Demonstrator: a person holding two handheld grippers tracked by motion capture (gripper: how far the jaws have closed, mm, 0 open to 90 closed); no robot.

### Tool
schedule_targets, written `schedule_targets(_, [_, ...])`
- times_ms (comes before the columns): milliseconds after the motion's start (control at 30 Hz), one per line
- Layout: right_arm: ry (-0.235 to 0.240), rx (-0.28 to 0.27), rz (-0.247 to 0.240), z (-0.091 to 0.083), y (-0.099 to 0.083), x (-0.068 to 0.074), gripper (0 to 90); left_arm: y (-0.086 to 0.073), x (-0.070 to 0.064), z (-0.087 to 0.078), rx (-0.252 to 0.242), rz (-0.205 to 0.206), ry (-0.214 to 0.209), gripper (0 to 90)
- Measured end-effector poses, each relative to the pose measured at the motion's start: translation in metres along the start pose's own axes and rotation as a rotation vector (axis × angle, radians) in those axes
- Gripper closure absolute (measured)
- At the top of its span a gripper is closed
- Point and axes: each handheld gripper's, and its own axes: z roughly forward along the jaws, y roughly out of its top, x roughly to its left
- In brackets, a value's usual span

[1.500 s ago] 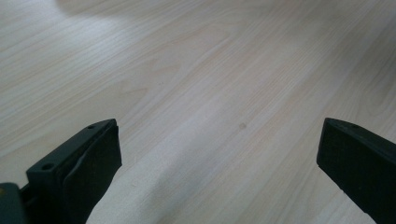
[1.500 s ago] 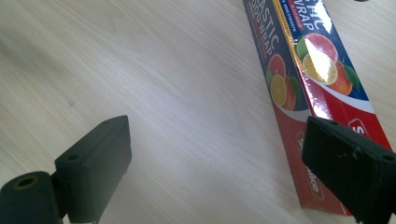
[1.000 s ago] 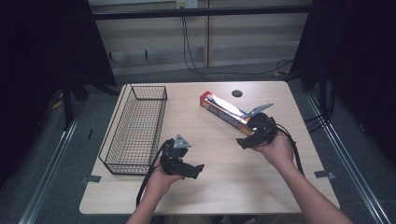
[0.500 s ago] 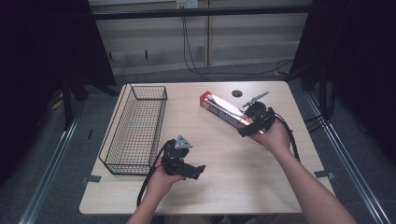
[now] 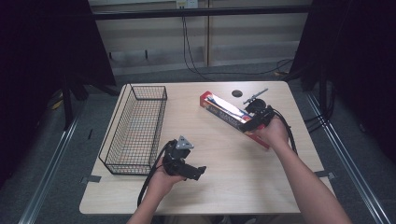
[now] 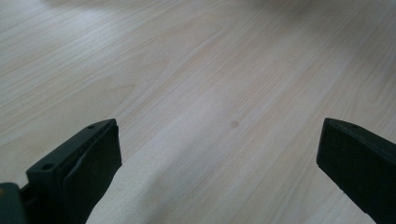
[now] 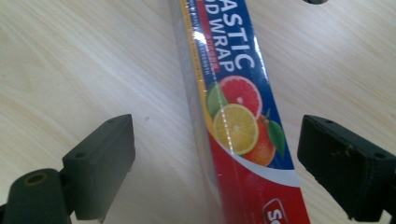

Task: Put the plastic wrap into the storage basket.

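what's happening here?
A person at a wooden table holds a gripper in each hand. The right gripper is open, jaws either side of a plastic wrap box lying flat on the table, not closed on it. The left gripper is open over bare wood near the wire basket.

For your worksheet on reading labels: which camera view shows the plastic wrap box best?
The right gripper view: the box lies close between the open jaws of the right gripper, its fruit picture and lettering sharp. The high view shows the whole box lying on the table, small, print unreadable. The left gripper view looks at bare tabletop.
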Motion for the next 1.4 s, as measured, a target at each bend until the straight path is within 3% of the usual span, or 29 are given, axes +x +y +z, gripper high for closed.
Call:
schedule_targets(167, [0.001,0.012,0.039,0.008,0.0,-0.012,12.9,0.0,-0.001,0.001,0.004,-0.005,0.0,0.0])
schedule_targets(333, [0.0,0.017,0.048,0.013,0.001,-0.017,15.1,0.0,0.0,0.001,0.006,0.001,-0.005,0.0])
schedule_targets(433, [-0.019,0.029,0.024,0.014,0.007,-0.017,14.3,0.0,0.001,0.001,0.011,0.001,-0.009,0.0])
schedule_targets(533, [0.001,0.009,0.021,0.013,0.012,-0.018,17.5,0.0,0.001,0.001,0.015,0.007,-0.007,0.0])
schedule_targets(567, [0.003,0.01,0.034,0.013,0.013,-0.018,16.9,0.0,0.0,0.002,0.015,0.007,-0.004,0.0])
schedule_targets(700, [0.004,0.032,0.011,0.019,0.016,-0.021,19.4,-0.001,0.0,0.002,0.013,0.003,-0.01,0.0])
schedule_targets(833, [0.02,0.036,0.021,0.023,0.017,-0.02,23.5,0.0,0.001,0.001,0.012,0.002,-0.016,0.0])
schedule_targets(900, [-0.003,0.052,0.021,0.025,0.019,-0.02,21.2,-0.001,0.001,0.001,0.011,0.002,-0.013,0.0])
schedule_targets(1000, [0.015,0.051,0.027,0.027,0.019,-0.022,23.5,-0.001,0.001,0.002,0.012,0.008,-0.016,0.0])
schedule_targets(1200, [0.029,0.097,0.037,0.033,0.016,-0.026,25.0,-0.001,0.001,0.002,0.024,0.016,-0.017,0.0])
schedule_targets(1400, [0.039,0.091,0.044,0.035,0.017,-0.028,25.2,-0.001,0.0,0.003,0.027,0.014,-0.015,0.0])
